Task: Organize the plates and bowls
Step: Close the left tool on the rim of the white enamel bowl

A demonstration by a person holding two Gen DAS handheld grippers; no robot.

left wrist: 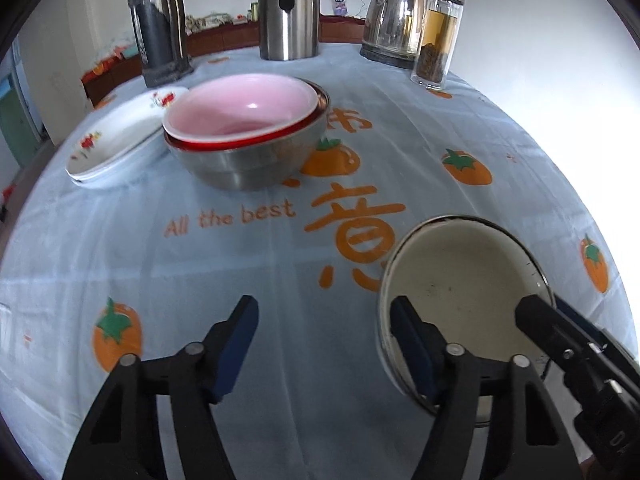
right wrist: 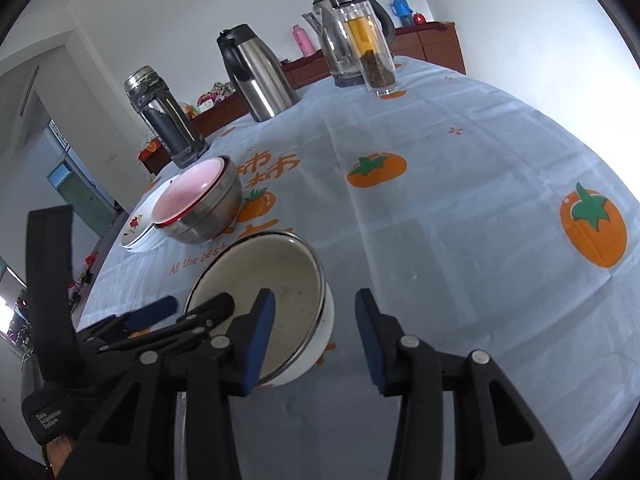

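A white enamel bowl [left wrist: 468,280] with a dark rim sits on the tablecloth near the front; it also shows in the right wrist view [right wrist: 276,276]. My left gripper [left wrist: 324,320] is open, its right finger at the bowl's left rim. My right gripper [right wrist: 314,320] is open, its left finger over the bowl's right rim. Farther back, a pink bowl [left wrist: 240,106] is nested in a red-rimmed bowl inside a steel bowl [left wrist: 256,160]. White flowered plates [left wrist: 116,148] are stacked to its left.
At the table's far edge stand a dark flask [left wrist: 158,24], a steel thermos jug [left wrist: 289,8], an electric kettle [left wrist: 394,16] and a glass tea bottle [left wrist: 438,36]. The light blue tablecloth [left wrist: 240,264] has orange persimmon prints.
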